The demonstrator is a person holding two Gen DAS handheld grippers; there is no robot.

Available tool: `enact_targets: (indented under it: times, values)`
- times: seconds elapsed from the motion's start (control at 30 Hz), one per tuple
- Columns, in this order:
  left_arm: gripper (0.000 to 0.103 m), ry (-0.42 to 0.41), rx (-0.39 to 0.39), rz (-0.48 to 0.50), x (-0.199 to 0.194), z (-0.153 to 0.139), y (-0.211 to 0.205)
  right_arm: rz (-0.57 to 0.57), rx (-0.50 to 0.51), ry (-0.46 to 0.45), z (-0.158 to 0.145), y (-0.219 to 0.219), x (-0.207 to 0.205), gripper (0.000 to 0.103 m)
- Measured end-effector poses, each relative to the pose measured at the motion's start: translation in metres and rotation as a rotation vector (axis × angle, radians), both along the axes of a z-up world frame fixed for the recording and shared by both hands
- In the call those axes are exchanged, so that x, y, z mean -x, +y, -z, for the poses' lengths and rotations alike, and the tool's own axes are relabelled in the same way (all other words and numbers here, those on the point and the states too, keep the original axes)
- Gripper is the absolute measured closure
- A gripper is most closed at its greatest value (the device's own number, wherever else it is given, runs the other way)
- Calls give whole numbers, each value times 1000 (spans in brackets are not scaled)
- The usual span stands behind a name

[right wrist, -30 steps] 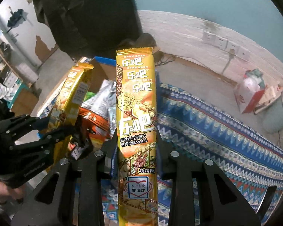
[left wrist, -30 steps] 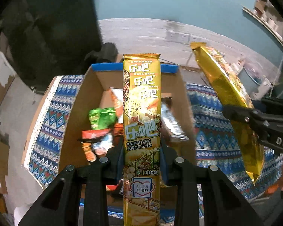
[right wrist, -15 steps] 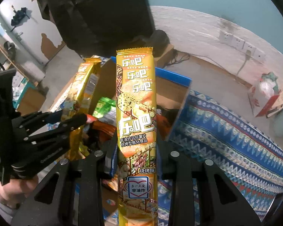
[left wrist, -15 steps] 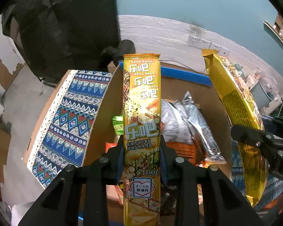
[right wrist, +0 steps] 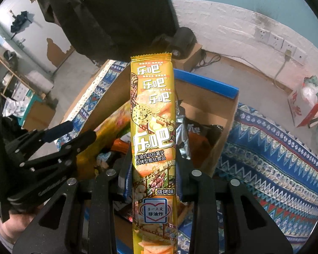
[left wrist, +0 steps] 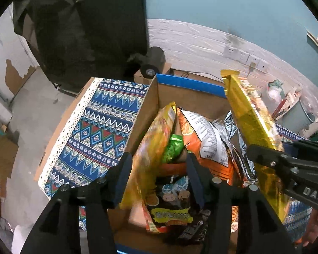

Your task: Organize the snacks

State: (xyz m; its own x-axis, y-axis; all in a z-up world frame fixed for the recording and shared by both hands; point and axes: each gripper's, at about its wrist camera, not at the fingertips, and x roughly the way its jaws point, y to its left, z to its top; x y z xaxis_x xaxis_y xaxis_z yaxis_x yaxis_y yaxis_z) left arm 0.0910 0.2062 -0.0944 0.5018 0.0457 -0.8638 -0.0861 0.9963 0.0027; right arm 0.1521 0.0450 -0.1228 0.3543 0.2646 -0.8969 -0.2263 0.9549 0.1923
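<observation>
While the long yellow snack pack (left wrist: 150, 148) tips into the cardboard box (left wrist: 150, 97), the left gripper (left wrist: 159, 169) has just been spreading its jaws, so the pack is loose between them. Many snack bags (left wrist: 203, 135) are already in the box. The right gripper (right wrist: 153, 163) pinches a second yellow pack (right wrist: 152, 114) tight, above the box. I think that one goes in next. The box sits on a blue patterned cloth (left wrist: 101, 131).

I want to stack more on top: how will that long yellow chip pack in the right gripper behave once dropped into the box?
The yellow chip pack stands straight above the right gripper, so probably fairly stiff and light. Its glossy film looks slippery. In the box it would likely slide against the loose bags.
</observation>
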Motion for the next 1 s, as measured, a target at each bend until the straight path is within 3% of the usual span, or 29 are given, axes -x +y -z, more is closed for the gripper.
enact_targets:
  times: [0.27, 0.43, 0.57, 0.7, 0.8, 1.0]
  values:
    - [41, -7, -17, 3, 12, -10, 3, -4, -14, 24, 8, 13, -9, 72]
    - [38, -17, -11, -6, 20, -17, 7, 6, -40, 18, 3, 17, -14, 65]
    - [35, -29, -3, -8, 25, -23, 8, 9, -22, -17, -9, 15, -12, 57]
    - [34, -43, 2, 5, 31, -32, 4, 10, 17, -54, -21, 10, -2, 41]
    - [25, -70, -4, 20, 40, -43, -2, 3, 59, -96, -30, 9, 7, 35]
    - [22, -98, -26, 42, 55, -61, -13, -7, 118, -171, -51, -2, 30, 28]
